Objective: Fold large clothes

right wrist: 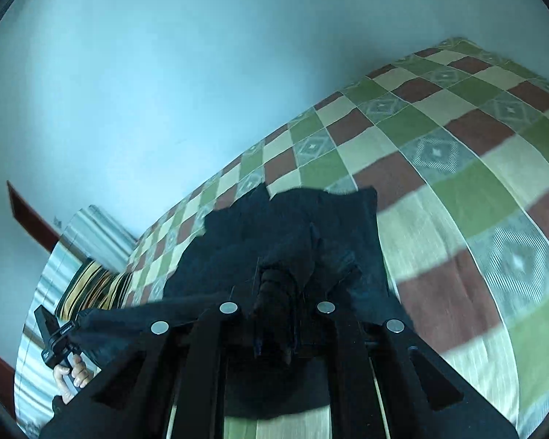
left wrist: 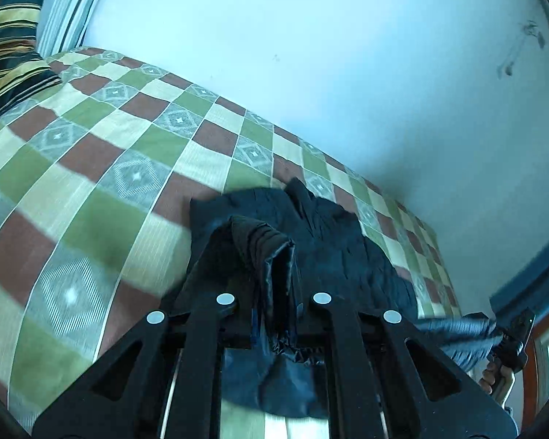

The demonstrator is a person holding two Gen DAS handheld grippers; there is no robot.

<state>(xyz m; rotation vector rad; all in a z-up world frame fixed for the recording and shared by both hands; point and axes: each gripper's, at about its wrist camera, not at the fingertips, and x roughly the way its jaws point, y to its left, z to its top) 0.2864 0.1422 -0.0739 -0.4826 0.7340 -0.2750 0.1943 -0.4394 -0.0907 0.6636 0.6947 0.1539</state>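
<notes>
The dark garment (left wrist: 322, 234) is what I am folding, and it lies partly on the checked bedspread (left wrist: 102, 168), its far part spread on the cloth near the pale wall (left wrist: 329, 55), while its near edge is lifted off the bed in my two tongs. My left gripper (left wrist: 274, 303) is clamped shut on a bunched fold of shiny dark fabric that stands up between its jaws. My right gripper (right wrist: 276, 311) is likewise closed on a gathered wad of the same garment. In the left view the right tool and my hand (left wrist: 494, 373) show at the right edge, with the raised hem stretched between the two grips.

I judge the fold only begun: the near edge is picked up and held, but no layer is yet laid over another, and the far part looks rumpled, not squared. Left to do: carry this edge over, set it down, smooth, and fold again. A striped pillow (left wrist: 7, 55) sits at the far left.
</notes>
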